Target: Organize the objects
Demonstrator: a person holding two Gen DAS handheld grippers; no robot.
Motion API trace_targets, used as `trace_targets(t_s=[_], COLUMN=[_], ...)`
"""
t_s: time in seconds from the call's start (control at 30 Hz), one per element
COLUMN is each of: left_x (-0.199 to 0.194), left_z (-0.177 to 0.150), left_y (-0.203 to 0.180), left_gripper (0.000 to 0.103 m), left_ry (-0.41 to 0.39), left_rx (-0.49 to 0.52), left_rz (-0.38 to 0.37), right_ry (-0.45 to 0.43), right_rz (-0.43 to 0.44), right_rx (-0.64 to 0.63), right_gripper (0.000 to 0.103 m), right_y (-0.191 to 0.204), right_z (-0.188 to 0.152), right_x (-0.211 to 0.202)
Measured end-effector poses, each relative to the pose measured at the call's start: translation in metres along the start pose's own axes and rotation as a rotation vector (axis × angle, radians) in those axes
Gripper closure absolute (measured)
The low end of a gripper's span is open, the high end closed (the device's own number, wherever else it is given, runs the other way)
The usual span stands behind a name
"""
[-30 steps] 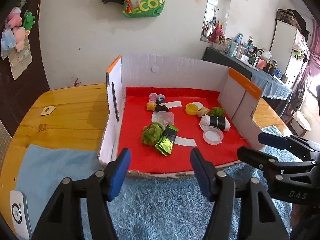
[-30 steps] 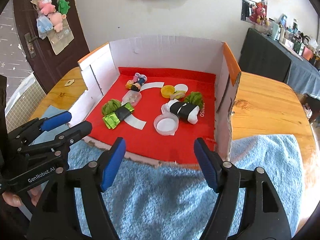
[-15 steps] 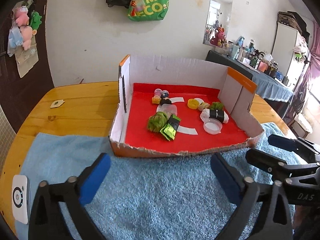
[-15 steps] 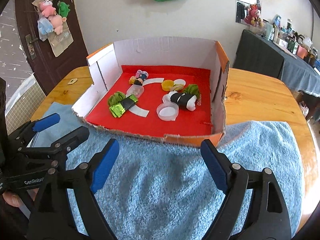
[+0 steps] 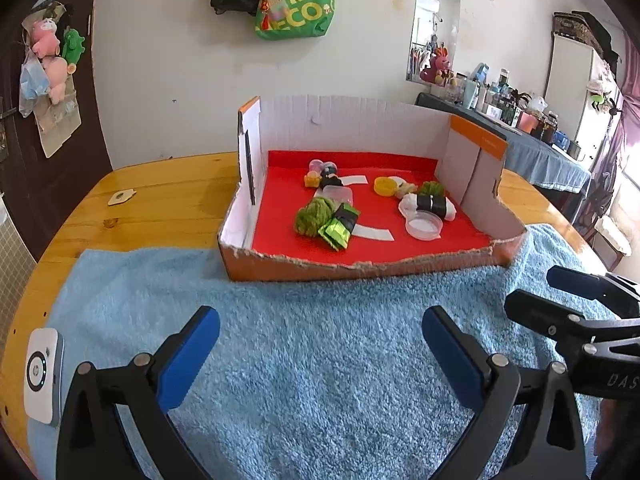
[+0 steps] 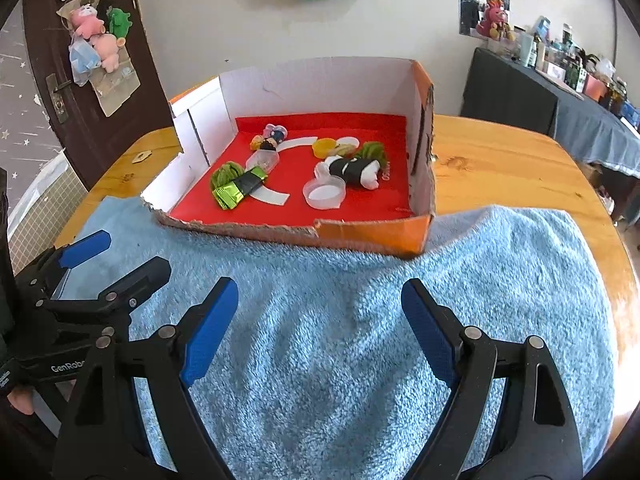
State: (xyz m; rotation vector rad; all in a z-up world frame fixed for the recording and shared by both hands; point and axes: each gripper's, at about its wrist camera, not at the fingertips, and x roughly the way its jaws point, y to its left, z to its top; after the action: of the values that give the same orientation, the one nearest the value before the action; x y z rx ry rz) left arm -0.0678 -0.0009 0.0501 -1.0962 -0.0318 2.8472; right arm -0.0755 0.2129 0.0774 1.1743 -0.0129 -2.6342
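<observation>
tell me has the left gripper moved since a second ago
Yes. The left gripper has pulled back from the cardboard box: its fingertips, earlier at the box's front edge, now hover over the blue towel, jaws wider and empty.

Left hand-held gripper and right hand-held gripper gape empty (side by side), angled downward.

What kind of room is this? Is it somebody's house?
Probably a lived-in home room: plush toys hang on the door, a tote bag hangs on the wall, and a cluttered side table stands by the wooden table.
</observation>
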Motion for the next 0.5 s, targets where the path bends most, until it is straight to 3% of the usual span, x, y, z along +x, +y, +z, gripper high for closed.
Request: trace_targets(t_s=[0.2, 0.5], left_x=[-0.002, -0.004], left_z=[-0.010, -0.022], left_y=[-0.002, 0.001], left_gripper=[0.000, 0.000], left_ry=[-0.002, 0.002], left_rx=[0.008, -0.012], left_rz=[0.057, 0.071], right_ry=[0.015, 0.028], right_rz=[-0.008, -0.021], right_rx=[0.013, 0.028], right_gripper=[0.019, 0.019], right_y=[-0.001, -0.003], right_z=[-0.013, -0.028], right_x=[0.004, 0.007])
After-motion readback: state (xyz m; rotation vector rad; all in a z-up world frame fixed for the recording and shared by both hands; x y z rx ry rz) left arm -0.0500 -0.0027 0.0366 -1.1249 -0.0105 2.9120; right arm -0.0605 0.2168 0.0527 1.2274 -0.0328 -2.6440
